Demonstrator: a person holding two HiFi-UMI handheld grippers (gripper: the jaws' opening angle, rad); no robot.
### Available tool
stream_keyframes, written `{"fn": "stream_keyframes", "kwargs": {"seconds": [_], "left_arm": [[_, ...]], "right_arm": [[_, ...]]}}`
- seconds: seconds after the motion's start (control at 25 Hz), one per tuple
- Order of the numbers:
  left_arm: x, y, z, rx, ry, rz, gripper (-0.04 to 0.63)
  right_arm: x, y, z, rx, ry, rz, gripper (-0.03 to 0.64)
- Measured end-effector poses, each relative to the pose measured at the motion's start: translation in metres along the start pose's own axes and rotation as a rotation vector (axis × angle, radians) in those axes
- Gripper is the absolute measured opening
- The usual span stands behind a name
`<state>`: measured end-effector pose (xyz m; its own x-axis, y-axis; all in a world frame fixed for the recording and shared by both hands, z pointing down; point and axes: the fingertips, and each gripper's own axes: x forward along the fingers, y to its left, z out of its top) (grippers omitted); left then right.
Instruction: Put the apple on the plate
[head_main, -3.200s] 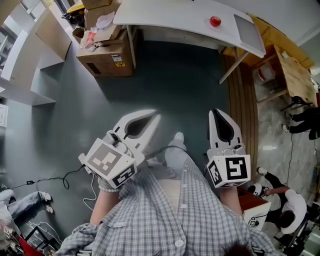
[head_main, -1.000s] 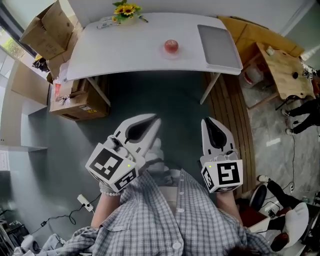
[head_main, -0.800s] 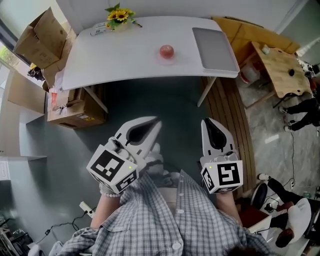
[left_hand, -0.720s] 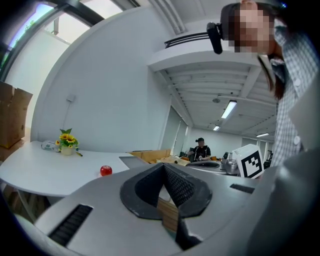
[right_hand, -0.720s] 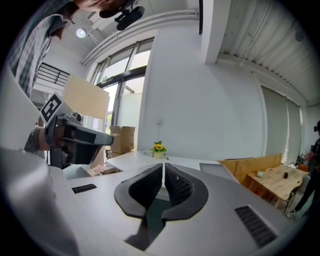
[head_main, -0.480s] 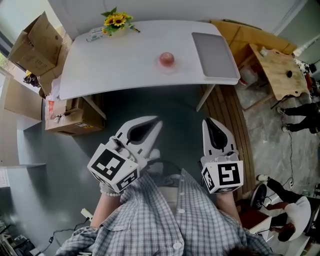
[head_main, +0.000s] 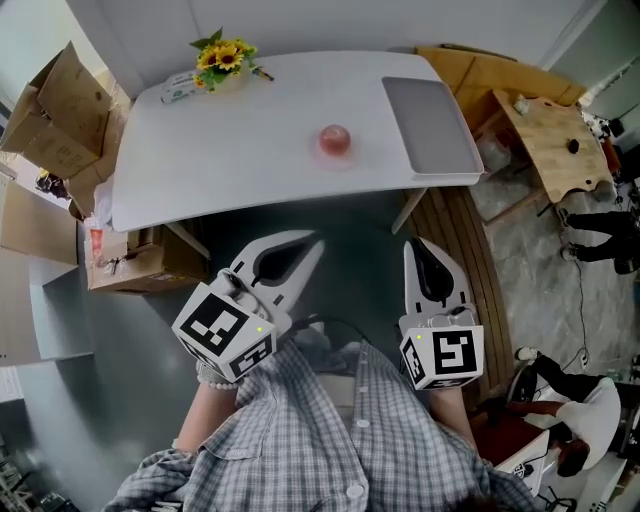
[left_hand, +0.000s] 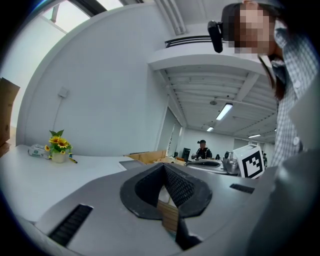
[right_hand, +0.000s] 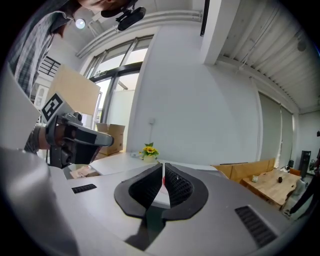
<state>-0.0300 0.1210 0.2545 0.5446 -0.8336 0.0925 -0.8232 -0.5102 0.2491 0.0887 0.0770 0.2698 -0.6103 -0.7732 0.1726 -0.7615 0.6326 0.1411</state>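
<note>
The apple (head_main: 335, 138) sits on the white tabletop (head_main: 240, 150), a little right of the middle and nearer the front edge than the back wall. A pale round patch (head_main: 336, 157) shows under it; whether that is a plate cannot be told from the head view. To the right of the apple, apart from it, a flat grey tray (head_main: 430, 125) lies along the right end of the tabletop. At the back left corner stands a small pot of sunflowers (head_main: 222, 58), with a pale packet (head_main: 180, 90) just beside it.

Both claws are held in front of the person's checked shirt (head_main: 330, 440), over the dark floor (head_main: 360, 230). They are well short of the tabletop and point toward it. The left claw (head_main: 316, 240) is closed. In the left gripper view its dark ribbed pads (left_hand: 177, 185) meet at the tip with nothing between them. The right claw (head_main: 418, 243) is closed too. Its pads (right_hand: 179, 186) come together but for a hairline slit, and it grips nothing.

An open cardboard box (head_main: 45, 95) stands left of the tabletop, and another box (head_main: 130, 265) sits on the floor under its left end. A wooden bench (head_main: 545, 135) stands to the right, beyond the tray. At the lower right edge of the head view another person (head_main: 585, 415) is near the floor.
</note>
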Motion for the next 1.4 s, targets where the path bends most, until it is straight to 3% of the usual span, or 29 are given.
{"fn": "stream_keyframes", "kwargs": {"seconds": [0.6,1.08,1.4], "left_arm": [[0.028,0.028,-0.01,-0.038,0.044,-0.067,0.009],[0.065,0.07,-0.007,-0.064,0.06,0.012,0.009],[0.112,0.095,0.007,-0.069,0.072,0.068,0.01]], "right_arm": [[0.02,-0.016,-0.019,0.012,0.072,-0.083,0.03],[0.08,-0.038,-0.022,0.007,0.083,0.005,0.03],[0.133,-0.081,-0.021,0.042,0.084,0.062,0.03]]}}
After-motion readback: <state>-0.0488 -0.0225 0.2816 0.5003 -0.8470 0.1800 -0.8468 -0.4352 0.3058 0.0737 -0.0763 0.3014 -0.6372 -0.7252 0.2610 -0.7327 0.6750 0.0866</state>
